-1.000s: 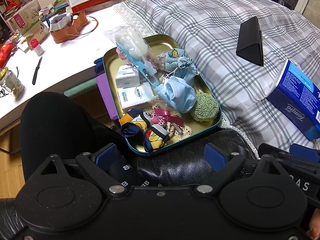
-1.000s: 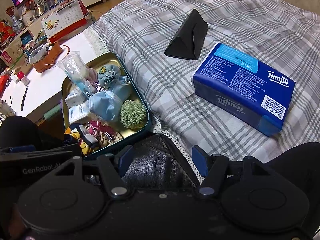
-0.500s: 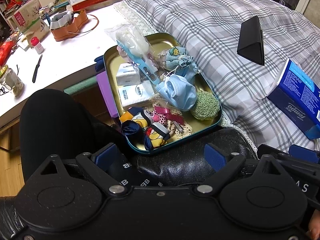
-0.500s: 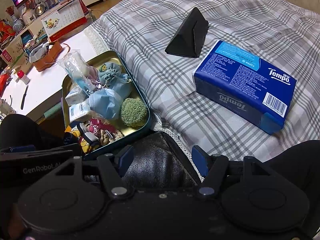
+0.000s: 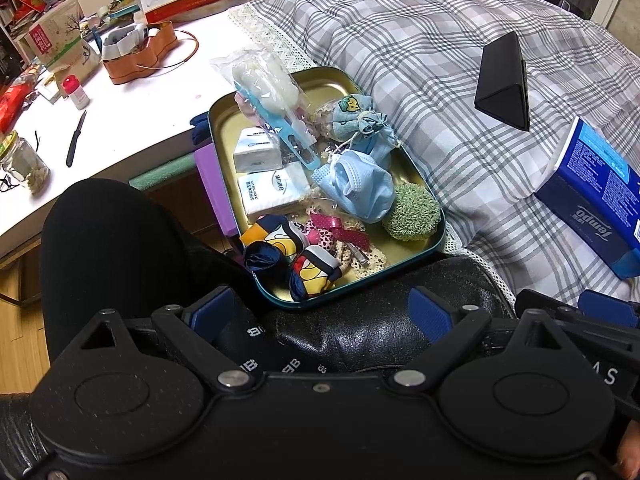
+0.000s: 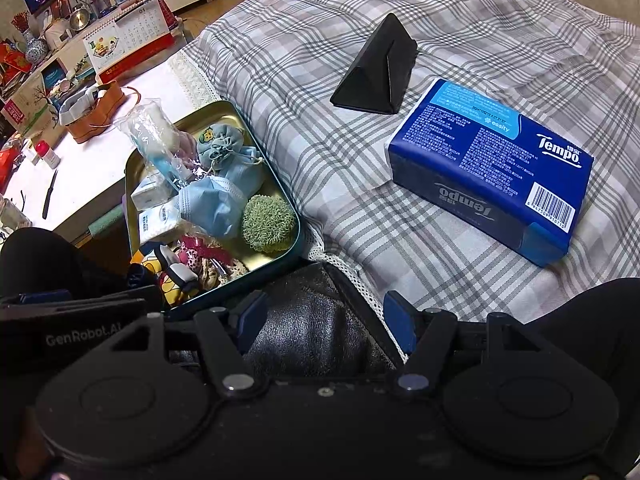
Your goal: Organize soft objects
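Note:
A teal tin tray with a gold inside rests at the bed's edge; it also shows in the right wrist view. It holds a blue face mask, a green knitted ball, a blue drawstring pouch, white tissue packs, a bagged white brush and patterned cloth rolls. My left gripper is open and empty, just short of the tray's near edge. My right gripper is open and empty over black leather, right of the tray.
A blue Tempo tissue pack and a black triangular case lie on the plaid bedcover. A white desk at the left carries a knife, a jar, a brown leather tray and a calendar. A black-clad knee is near left.
Both views have shifted slightly, the tray drifting a little in frame. Both grippers stay open and nothing was taken hold of.

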`<control>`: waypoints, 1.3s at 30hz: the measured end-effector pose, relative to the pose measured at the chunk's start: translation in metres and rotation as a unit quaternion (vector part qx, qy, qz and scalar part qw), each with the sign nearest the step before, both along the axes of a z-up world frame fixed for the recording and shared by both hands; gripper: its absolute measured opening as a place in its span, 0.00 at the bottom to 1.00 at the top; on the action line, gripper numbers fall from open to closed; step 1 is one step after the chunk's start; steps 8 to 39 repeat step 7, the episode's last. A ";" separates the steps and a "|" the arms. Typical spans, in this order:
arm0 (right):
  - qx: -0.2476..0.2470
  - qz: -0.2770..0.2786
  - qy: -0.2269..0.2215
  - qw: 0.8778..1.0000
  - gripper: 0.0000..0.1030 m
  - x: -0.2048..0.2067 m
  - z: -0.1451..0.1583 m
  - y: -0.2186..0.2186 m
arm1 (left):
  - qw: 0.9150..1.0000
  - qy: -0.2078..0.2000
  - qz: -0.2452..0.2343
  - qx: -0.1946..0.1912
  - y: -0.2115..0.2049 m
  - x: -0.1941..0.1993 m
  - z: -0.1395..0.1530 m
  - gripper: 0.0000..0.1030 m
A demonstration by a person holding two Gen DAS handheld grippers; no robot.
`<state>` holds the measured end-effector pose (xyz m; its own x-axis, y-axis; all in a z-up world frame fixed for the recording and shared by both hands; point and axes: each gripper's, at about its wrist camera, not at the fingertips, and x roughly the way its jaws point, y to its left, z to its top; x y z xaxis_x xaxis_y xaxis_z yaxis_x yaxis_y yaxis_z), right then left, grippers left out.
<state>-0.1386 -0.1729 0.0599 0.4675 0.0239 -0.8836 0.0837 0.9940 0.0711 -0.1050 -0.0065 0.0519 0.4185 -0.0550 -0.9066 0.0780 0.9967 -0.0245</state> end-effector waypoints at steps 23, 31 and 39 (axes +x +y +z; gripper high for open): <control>0.000 0.000 0.000 1.000 0.61 -0.002 -0.001 0.001 | 1.000 -0.002 0.002 0.003 -0.002 0.000 0.001 0.88; 0.000 0.000 0.000 1.000 0.61 -0.002 -0.001 0.001 | 1.000 -0.002 0.002 0.003 -0.002 0.000 0.001 0.88; 0.000 0.000 0.000 1.000 0.61 -0.002 -0.001 0.001 | 1.000 -0.002 0.002 0.003 -0.002 0.000 0.001 0.88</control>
